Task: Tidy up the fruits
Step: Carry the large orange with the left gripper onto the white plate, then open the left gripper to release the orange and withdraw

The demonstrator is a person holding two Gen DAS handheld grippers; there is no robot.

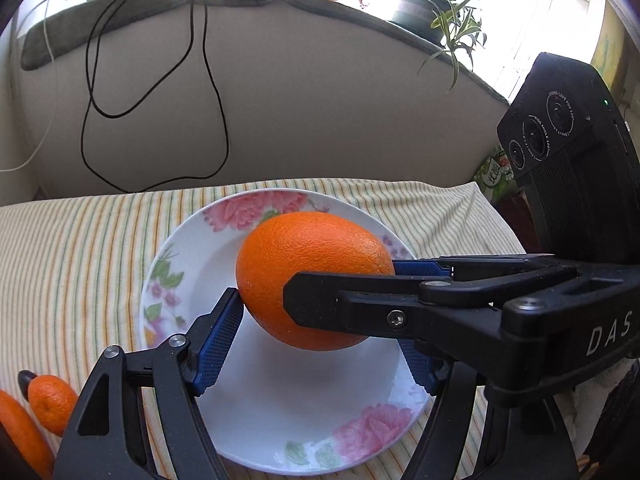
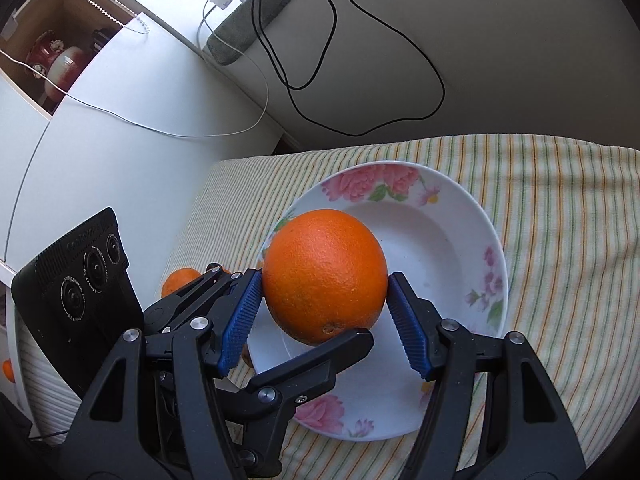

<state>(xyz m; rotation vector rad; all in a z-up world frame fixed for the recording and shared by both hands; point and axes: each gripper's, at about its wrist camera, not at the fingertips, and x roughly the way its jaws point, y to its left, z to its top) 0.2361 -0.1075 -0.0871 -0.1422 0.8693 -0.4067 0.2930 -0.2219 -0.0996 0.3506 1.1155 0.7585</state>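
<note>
Both grippers squeeze one big orange point(image 1: 316, 276) at once. The left gripper point(image 1: 320, 328) pinches it from two sides. The right gripper point(image 2: 324, 320) pinches it from the other two sides. All the blue pads look pressed on the peel.

The orange hangs in the air over the plate point(image 1: 248, 432), not touching it. The plate sits on a striped cloth point(image 1: 72, 264). A small orange point(image 1: 52, 408) lies on the cloth near the plate.

To do this well, I think both hands should go down together, slowly, to the middle of the plate. Then both should let go only when the orange rests there, or it may roll off.

The orange is a bit egg-shaped. Its long way lies nearly flat, tipped a little. One navel end point(image 2: 331, 327) faces down toward the right camera.
</note>
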